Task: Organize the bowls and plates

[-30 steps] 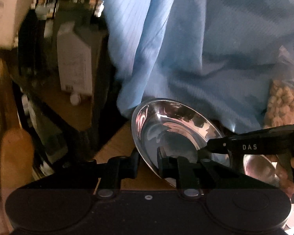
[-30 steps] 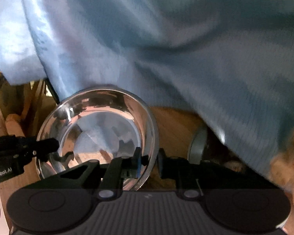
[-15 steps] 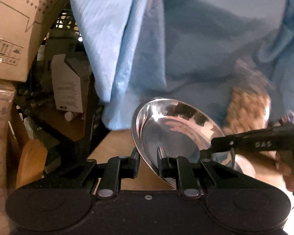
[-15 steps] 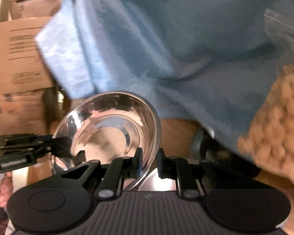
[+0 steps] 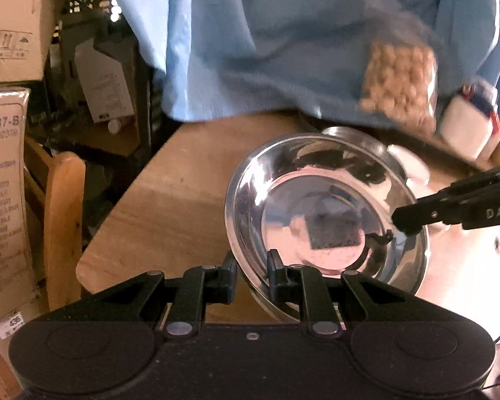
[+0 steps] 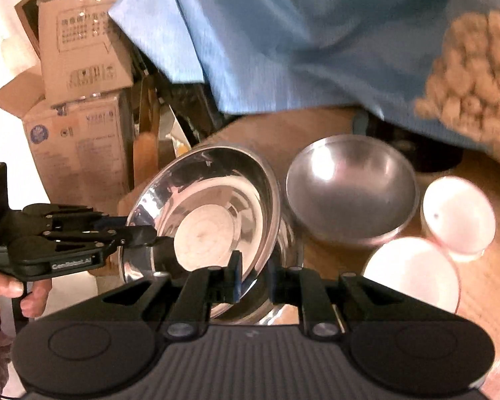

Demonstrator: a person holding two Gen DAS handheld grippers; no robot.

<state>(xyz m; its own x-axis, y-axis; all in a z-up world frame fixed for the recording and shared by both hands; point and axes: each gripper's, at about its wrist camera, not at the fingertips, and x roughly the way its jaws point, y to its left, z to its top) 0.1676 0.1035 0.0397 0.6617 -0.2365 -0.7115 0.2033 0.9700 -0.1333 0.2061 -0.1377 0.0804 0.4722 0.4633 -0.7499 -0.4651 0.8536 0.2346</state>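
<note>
A shiny steel plate (image 5: 323,210) is held tilted above the wooden table (image 5: 170,200). My left gripper (image 5: 251,266) is shut on its near rim. My right gripper (image 6: 252,268) is shut on the opposite rim of the same steel plate (image 6: 210,216). Each gripper shows in the other's view, the right one (image 5: 406,221) at the plate's right, the left one (image 6: 146,235) at its left. A deeper steel bowl (image 6: 350,190) stands on the table behind the plate. Two white bowls (image 6: 413,273) (image 6: 458,218) stand to its right.
A blue cloth (image 6: 300,40) hangs over the table's far side. A clear bag of beige pellets (image 5: 400,80) and a white box (image 5: 466,126) sit at the back right. Cardboard boxes (image 6: 80,126) and a wooden chair (image 5: 61,226) stand left of the table.
Both grippers have carried the steel plate down and tilted it flatter. The views have dropped, so the table, the steel bowl and the white bowls now show.
</note>
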